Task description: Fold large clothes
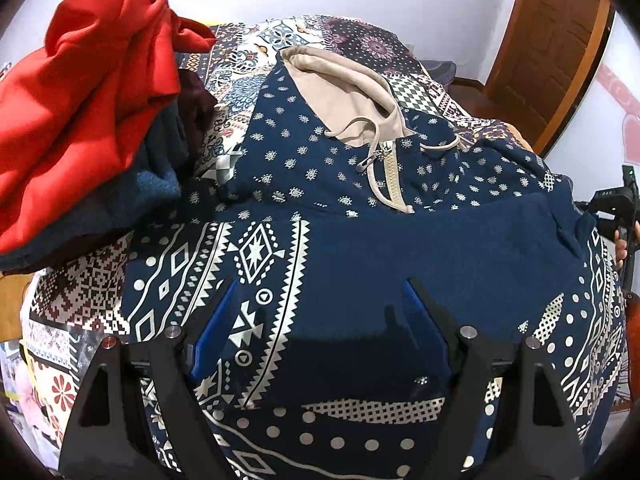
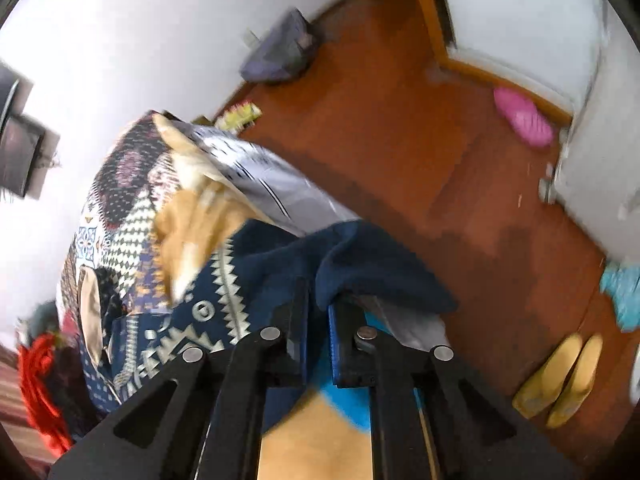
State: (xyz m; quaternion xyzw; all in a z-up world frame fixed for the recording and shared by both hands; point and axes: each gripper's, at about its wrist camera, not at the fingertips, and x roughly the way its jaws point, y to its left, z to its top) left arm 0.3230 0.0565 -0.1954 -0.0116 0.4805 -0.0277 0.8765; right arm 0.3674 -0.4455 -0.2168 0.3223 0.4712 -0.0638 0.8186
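Observation:
A navy hoodie [image 1: 360, 160] with white tribal print, a beige hood lining [image 1: 332, 80] and a beige zipper [image 1: 386, 168] lies spread on the bed. One plain navy part is folded across its middle. My left gripper [image 1: 320, 284] hovers open just above the lower front of the hoodie, blue pads wide apart with only flat fabric below them. In the blurred right wrist view my right gripper [image 2: 320, 296] is shut on a bunched navy edge of the hoodie [image 2: 380, 264] at the bed's side, and the fabric drapes over the fingers.
A heap of red [image 1: 88, 80] and dark clothes sits at the bed's left. A patterned bedcover [image 1: 80, 292] lies under everything. A wooden door [image 1: 552, 48] stands at the back right. Yellow slippers [image 2: 560, 380] and a pink object [image 2: 522, 120] lie on the brown floor [image 2: 400, 120].

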